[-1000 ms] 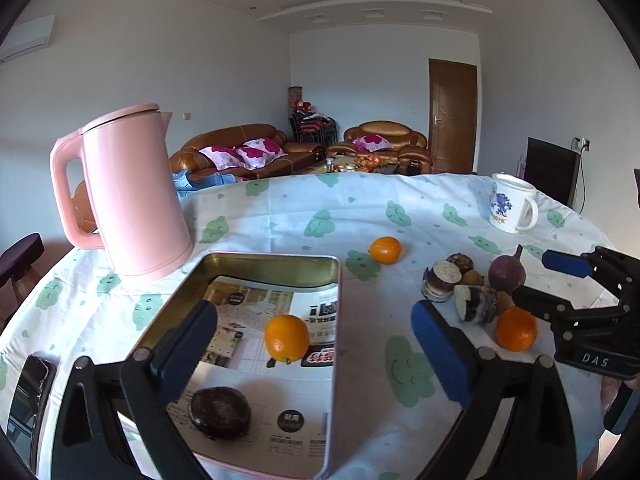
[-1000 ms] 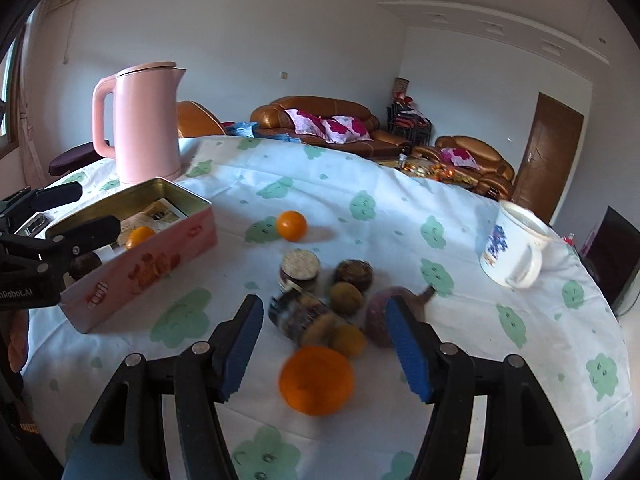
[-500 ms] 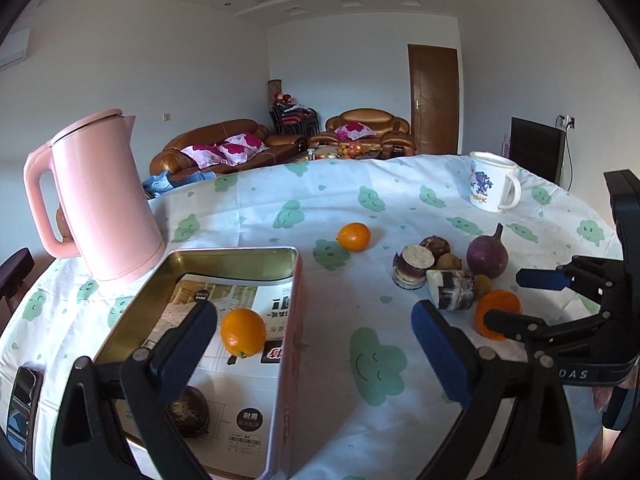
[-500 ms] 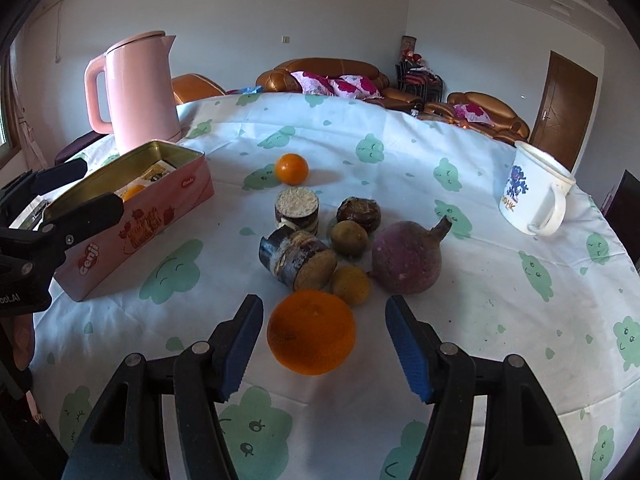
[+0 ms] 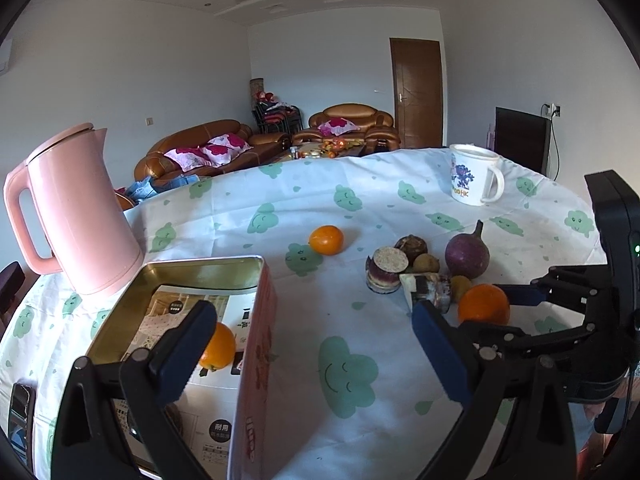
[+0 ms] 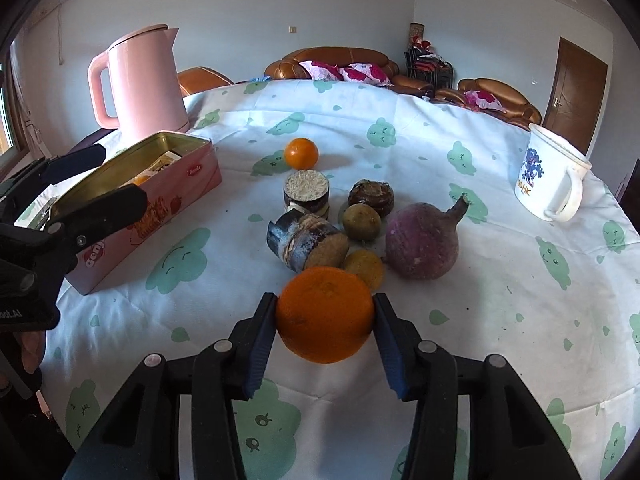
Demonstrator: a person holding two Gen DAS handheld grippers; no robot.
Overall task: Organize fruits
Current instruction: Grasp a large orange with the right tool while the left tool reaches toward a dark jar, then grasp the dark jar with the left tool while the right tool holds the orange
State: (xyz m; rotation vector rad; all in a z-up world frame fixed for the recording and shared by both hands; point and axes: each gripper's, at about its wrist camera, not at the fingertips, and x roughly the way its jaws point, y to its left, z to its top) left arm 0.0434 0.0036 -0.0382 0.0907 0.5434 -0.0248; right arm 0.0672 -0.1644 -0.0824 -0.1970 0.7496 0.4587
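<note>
My right gripper [image 6: 325,322] is shut on a large orange [image 6: 325,314] at the near edge of the fruit pile; it also shows in the left wrist view [image 5: 484,305]. Behind it lie a purple turnip [image 6: 423,242], cut dark root pieces [image 6: 306,240], small brown fruits [image 6: 362,222] and a small orange [image 6: 301,153] farther back. My left gripper [image 5: 312,340] is open and empty, over the right wall of the pink tin [image 5: 256,344]. The tin holds an orange [image 5: 218,347] and a dark round fruit, mostly hidden by my finger.
A pink kettle [image 5: 76,212] stands behind the tin at the left. A white mug [image 6: 550,176] stands at the far right. A phone [image 5: 18,416] lies at the table's left edge. The round table has a cloud-print cloth [image 5: 348,372].
My right gripper moved forward and closed on the large orange. My left gripper drifted right, off the tin's middle to its right wall, and stayed open.
</note>
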